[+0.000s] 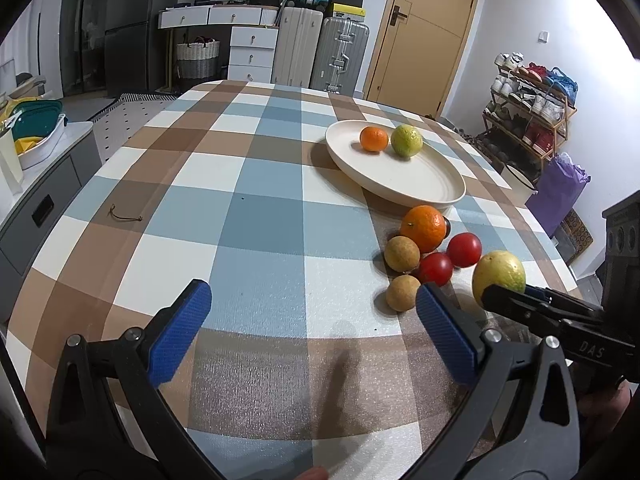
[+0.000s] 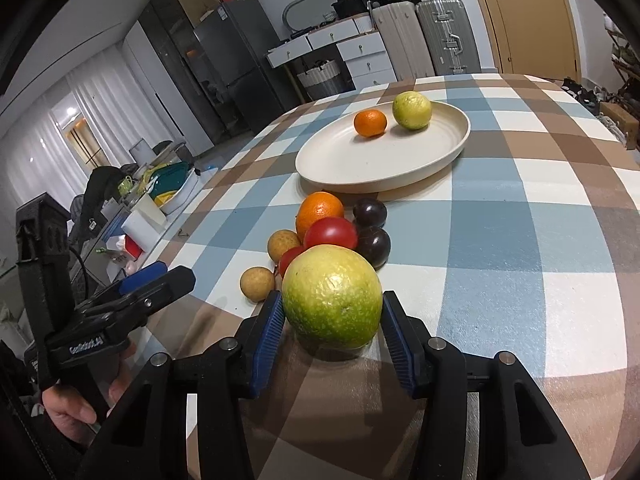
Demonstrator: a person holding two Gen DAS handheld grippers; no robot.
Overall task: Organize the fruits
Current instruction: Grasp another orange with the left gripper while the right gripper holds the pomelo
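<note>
My right gripper (image 2: 332, 320) is shut on a large yellow-green citrus (image 2: 332, 296), just above the checked tablecloth; it also shows in the left wrist view (image 1: 498, 274). My left gripper (image 1: 312, 320) is open and empty over the cloth, left of the fruit pile. The pile holds an orange (image 1: 424, 228), two red tomatoes (image 1: 464, 249), two tan round fruits (image 1: 402, 254) and two dark plums (image 2: 370, 213). A cream plate (image 1: 424, 184) behind the pile holds a small orange (image 1: 374, 139) and a green citrus (image 1: 406, 141).
A small brown cord (image 1: 126, 216) lies on the cloth at the left. A side counter with bowls (image 1: 36, 140) stands left of the table. Suitcases (image 1: 320, 52), drawers and a door are behind; a shoe rack (image 1: 532, 116) is at the right.
</note>
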